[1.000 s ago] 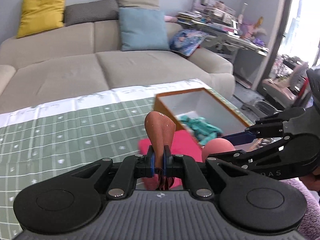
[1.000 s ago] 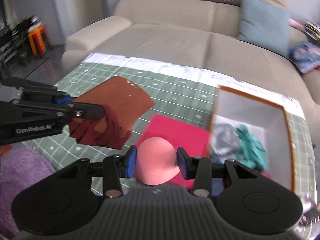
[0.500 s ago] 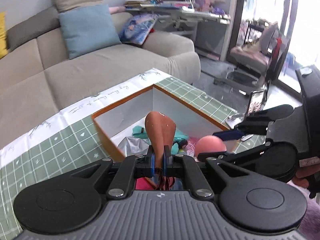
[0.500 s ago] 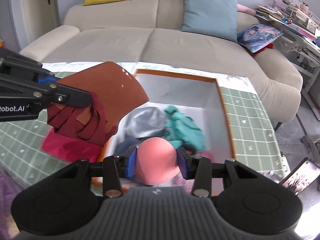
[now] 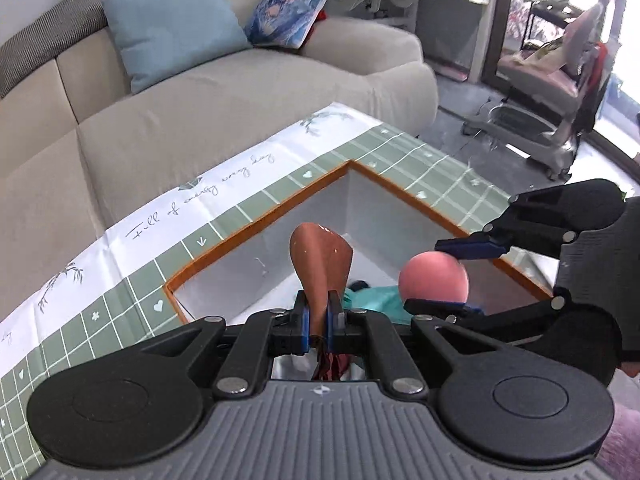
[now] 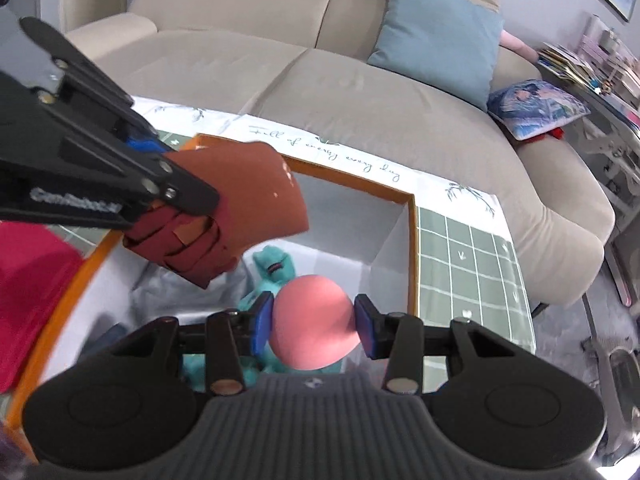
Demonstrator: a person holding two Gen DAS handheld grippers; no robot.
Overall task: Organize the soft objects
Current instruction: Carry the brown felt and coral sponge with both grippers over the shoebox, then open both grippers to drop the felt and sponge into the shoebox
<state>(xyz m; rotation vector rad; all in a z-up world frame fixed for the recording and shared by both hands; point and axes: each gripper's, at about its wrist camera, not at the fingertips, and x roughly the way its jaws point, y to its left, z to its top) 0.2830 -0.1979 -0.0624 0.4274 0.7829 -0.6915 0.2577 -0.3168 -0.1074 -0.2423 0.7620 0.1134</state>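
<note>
My left gripper [image 5: 319,320] is shut on a brown woven leather piece [image 5: 320,264], held above the open white box with an orange rim [image 5: 256,228]. The piece also shows in the right wrist view [image 6: 240,216]. My right gripper [image 6: 314,326] is shut on a pink soft ball [image 6: 312,320], also over the box [image 6: 412,240]; the ball shows in the left wrist view [image 5: 434,276]. A teal plush toy [image 6: 272,264] and grey cloth [image 6: 160,292] lie inside the box.
The box stands on a green checked tablecloth [image 5: 100,320]. A red cloth [image 6: 28,276] lies left of the box. A beige sofa [image 6: 320,92] with a blue cushion [image 6: 436,40] is behind. A purple fabric [image 5: 620,440] is at the near right.
Both grippers have moved right from above the red cloth to above the box, still holding the brown piece and the pink ball.
</note>
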